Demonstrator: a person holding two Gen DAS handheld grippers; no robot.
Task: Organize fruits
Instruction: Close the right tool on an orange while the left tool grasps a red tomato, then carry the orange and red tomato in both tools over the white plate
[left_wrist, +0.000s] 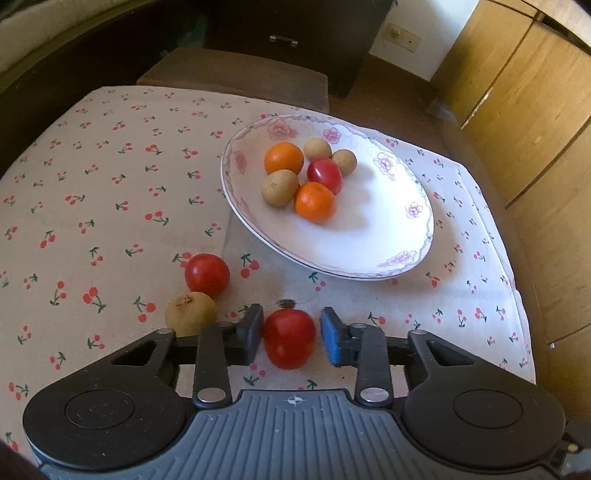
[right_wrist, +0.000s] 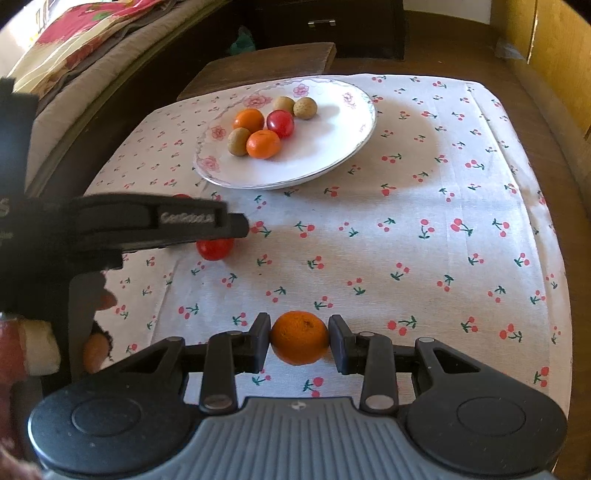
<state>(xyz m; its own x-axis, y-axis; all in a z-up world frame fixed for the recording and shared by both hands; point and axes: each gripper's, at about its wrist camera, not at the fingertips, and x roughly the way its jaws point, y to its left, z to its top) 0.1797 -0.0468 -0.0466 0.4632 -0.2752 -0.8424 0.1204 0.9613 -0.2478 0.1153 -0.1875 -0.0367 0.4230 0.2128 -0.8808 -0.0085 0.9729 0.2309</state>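
My left gripper (left_wrist: 291, 325) is shut on a red tomato (left_wrist: 289, 343) low over the cherry-print cloth. Just left of it lie a second tomato (left_wrist: 207, 274) and a tan round fruit (left_wrist: 191, 313). The flowered white plate (left_wrist: 406, 266) beyond holds two mandarins, one tomato and three tan fruits. My right gripper (right_wrist: 299, 332) is shut on a mandarin (right_wrist: 299, 343) near the cloth's front edge. In the right wrist view the left gripper (right_wrist: 236, 225) reaches in from the left, over its tomato (right_wrist: 214, 249), and the plate (right_wrist: 332, 166) lies at the back.
A dark wooden stool (left_wrist: 232, 70) stands behind the table, with a dark cabinet (left_wrist: 284, 29) beyond it. Wooden cupboard doors (left_wrist: 517, 110) run along the right. A bed with blankets (right_wrist: 74, 44) lies at the far left. A hand (right_wrist: 107, 299) holds the left gripper.
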